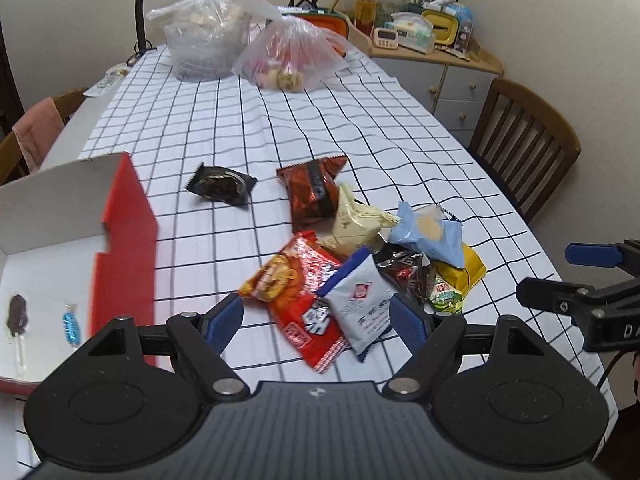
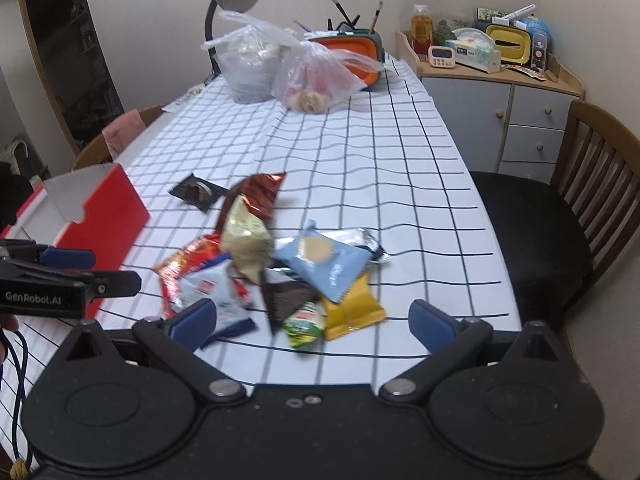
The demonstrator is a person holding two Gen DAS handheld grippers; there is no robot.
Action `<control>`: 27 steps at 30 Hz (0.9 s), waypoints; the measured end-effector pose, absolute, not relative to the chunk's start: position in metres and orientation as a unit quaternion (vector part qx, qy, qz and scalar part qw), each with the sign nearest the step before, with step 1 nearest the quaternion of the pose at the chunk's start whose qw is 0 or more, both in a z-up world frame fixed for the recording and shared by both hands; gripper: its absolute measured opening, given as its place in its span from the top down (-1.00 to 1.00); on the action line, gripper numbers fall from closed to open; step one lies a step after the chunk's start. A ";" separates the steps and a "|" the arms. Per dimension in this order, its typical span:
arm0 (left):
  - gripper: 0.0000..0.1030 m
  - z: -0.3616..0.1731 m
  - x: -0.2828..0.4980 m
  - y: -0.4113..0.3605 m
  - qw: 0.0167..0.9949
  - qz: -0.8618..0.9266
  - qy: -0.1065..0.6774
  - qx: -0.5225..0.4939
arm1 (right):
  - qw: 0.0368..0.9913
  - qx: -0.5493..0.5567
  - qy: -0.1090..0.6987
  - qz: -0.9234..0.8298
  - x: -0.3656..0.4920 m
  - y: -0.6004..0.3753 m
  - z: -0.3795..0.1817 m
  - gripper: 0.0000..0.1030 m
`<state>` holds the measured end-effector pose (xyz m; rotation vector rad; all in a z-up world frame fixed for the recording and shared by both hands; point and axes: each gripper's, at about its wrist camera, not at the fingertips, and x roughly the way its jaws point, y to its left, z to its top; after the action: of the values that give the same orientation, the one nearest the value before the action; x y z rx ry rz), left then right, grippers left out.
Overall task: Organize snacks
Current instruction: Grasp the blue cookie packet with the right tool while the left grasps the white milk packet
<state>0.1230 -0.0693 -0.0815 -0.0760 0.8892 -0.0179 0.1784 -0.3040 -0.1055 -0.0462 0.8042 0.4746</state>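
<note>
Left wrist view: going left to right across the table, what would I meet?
Red box → black packet → red snack bag → light blue packet → yellow packet → right gripper.

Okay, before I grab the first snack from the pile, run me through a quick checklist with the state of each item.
1. Left tongs open, nothing between them: ok.
2. Right tongs open and empty: ok.
3. Red box open to receive snacks: ok; a chocolate lollipop and a blue candy already lie inside.
4. White and blue packet in front of the left tongs, on top of the pile: ok.
5. Packets separate enough to lift one alone: not ok; they overlap, and the red packet lies under the white one.
6. Tongs apart from each other: ok.
</note>
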 end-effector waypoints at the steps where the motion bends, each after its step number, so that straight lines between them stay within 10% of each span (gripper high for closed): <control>1: -0.56 -0.086 0.127 -0.073 0.900 -0.005 0.434 -0.039 | 0.892 -0.026 0.389 0.227 0.182 -0.306 -0.108 -0.99; 27: -0.56 -0.146 0.183 -0.107 0.850 0.146 0.485 -0.144 | 0.863 -0.129 0.395 0.287 0.229 -0.312 -0.143 -0.90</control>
<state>0.1832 -0.1066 -0.1463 -0.3032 1.0204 0.3066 0.2292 -0.3119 -0.1432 -0.2711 0.8282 0.6008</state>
